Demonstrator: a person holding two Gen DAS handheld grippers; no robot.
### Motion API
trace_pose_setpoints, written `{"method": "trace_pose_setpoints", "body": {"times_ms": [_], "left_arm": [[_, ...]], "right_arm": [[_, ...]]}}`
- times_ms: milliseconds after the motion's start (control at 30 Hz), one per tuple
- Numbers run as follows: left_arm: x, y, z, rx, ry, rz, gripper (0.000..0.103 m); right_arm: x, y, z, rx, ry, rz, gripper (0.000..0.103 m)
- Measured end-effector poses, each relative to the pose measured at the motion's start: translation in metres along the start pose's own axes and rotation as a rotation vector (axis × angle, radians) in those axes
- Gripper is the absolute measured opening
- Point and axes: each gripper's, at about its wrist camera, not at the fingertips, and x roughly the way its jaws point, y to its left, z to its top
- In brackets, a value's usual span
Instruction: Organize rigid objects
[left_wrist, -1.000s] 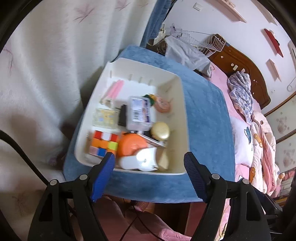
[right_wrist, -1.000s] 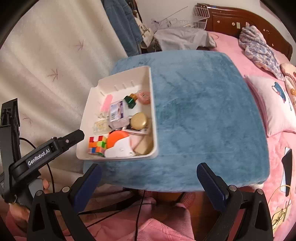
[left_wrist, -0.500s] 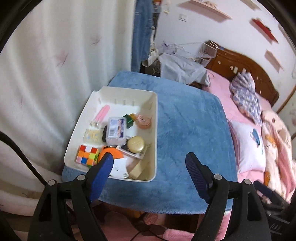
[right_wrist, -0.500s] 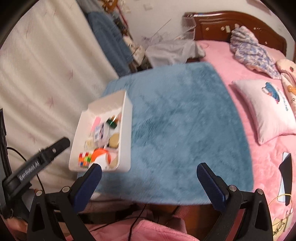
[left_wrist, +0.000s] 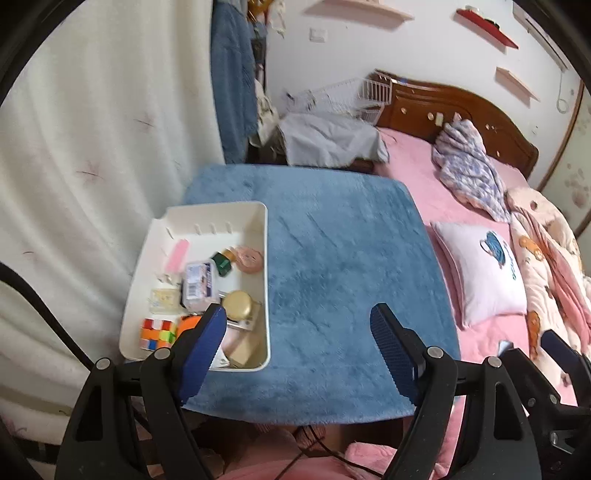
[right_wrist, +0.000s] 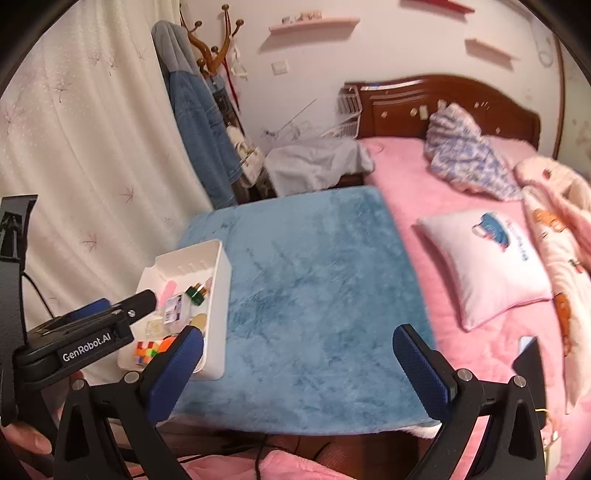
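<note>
A white tray (left_wrist: 266, 266) sits at the left edge of a blue plush-covered table (left_wrist: 343, 266). It holds a colour cube (left_wrist: 157, 334), an orange object (left_wrist: 188, 323), a round gold lid (left_wrist: 238, 301), a clear box with a label (left_wrist: 199, 282), a green block (left_wrist: 222, 264), a pink round item (left_wrist: 249, 256) and a pink strip (left_wrist: 177, 254). My left gripper (left_wrist: 299, 343) is open and empty, above the table's near edge, right of the tray. My right gripper (right_wrist: 299, 360) is open and empty over the near edge; the tray (right_wrist: 218, 295) lies to its left.
A bed with pink sheets (left_wrist: 417, 173), a white pillow (left_wrist: 484, 273) and blankets lies right of the table. White curtains (left_wrist: 92, 147) hang on the left. A coat rack with denim clothes (right_wrist: 199, 125) and a wire basket (left_wrist: 373, 92) stand behind. The left gripper's body (right_wrist: 85, 339) shows at lower left.
Both grippers have pulled back and up from the tray. The views now take in more of the table and the bed. Both stayed open and empty.
</note>
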Motion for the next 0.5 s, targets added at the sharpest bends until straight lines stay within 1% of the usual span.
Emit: {"method": "trace_pose_setpoints", "body": {"times_ms": [67, 200, 367, 500], "left_arm": [[-0.004, 0.000, -0.001, 0.002, -0.023, 0.016, 0.083], [-0.012, 0.000, -0.007, 0.008, -0.064, 0.046, 0.083], [-0.023, 0.001, -0.020, 0.019, -0.117, 0.078, 0.083], [-0.035, 0.004, -0.025, 0.024, -0.161, 0.098, 0.090]], "right_arm": [[-0.002, 0.002, -0.002, -0.003, -0.009, -0.001, 0.103], [-0.001, 0.007, -0.007, -0.020, 0.005, 0.000, 0.103], [-0.001, 0.014, -0.017, -0.026, 0.009, 0.033, 0.103], [-0.006, 0.021, -0.019, -0.039, -0.011, 0.033, 0.103]]}}
